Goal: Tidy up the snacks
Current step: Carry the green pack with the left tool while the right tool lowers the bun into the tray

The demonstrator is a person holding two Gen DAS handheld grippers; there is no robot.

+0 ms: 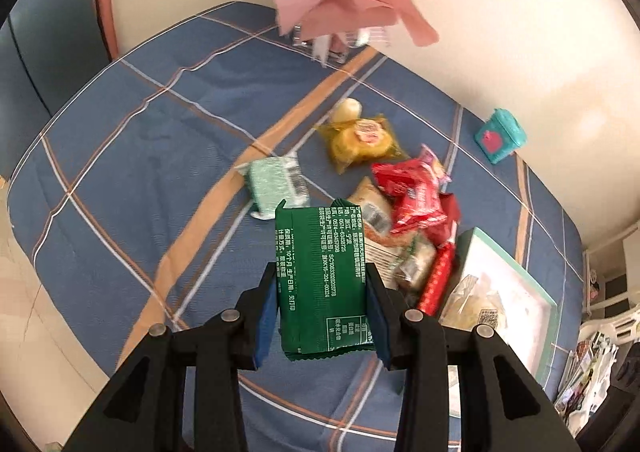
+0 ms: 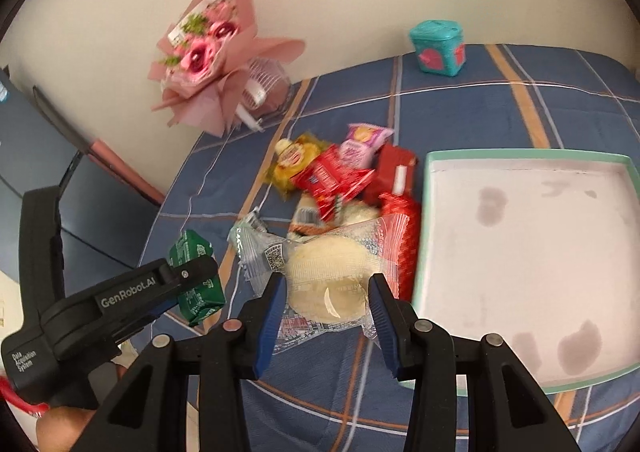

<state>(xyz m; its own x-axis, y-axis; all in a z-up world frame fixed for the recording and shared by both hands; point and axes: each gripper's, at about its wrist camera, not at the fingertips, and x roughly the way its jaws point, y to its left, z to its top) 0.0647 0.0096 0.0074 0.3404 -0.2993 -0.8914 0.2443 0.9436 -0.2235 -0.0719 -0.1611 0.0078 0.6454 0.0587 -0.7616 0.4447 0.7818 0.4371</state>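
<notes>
The left gripper (image 1: 322, 306) is closed on a green snack packet (image 1: 320, 276), its blue pads (image 1: 269, 316) pressing the wrapper's two long edges. The packet stands nearly upright between the jaws and clear of the blue plaid cloth (image 1: 140, 155), a hold that suits carrying rather than sliding. In the right wrist view the same gripper sits at the left edge, off the cloth's near corner, with the packet's ends projecting either side of its finger.

In the middle of the table lies the unsorted heap. A pale green packet (image 1: 274, 181) rests alone, apart from the others. Next come a yellow packet (image 2: 294, 159), then red wrappers (image 2: 330, 175) overlapping one another, with a purple-and-pink packet (image 2: 362, 143) behind them. Their overlap means single items must be lifted from the top or the outer edge.

The right gripper (image 2: 326, 306) is closed on a clear packet holding a pale round pastry (image 2: 328, 276), gripped across its width. The packet is held above the cloth, just beside the heap's near edge.

At the right stands the mint-rimmed tray (image 2: 520, 153), touching the red wrappers along its left wall. Its white floor is stained and holds no snack in the right wrist view. It is judged the intended receptacle, and both held packets remain outside it.

A pink bouquet (image 2: 208, 51) and a teal container (image 2: 438, 47) stand at the far edge, clear of the work.
</notes>
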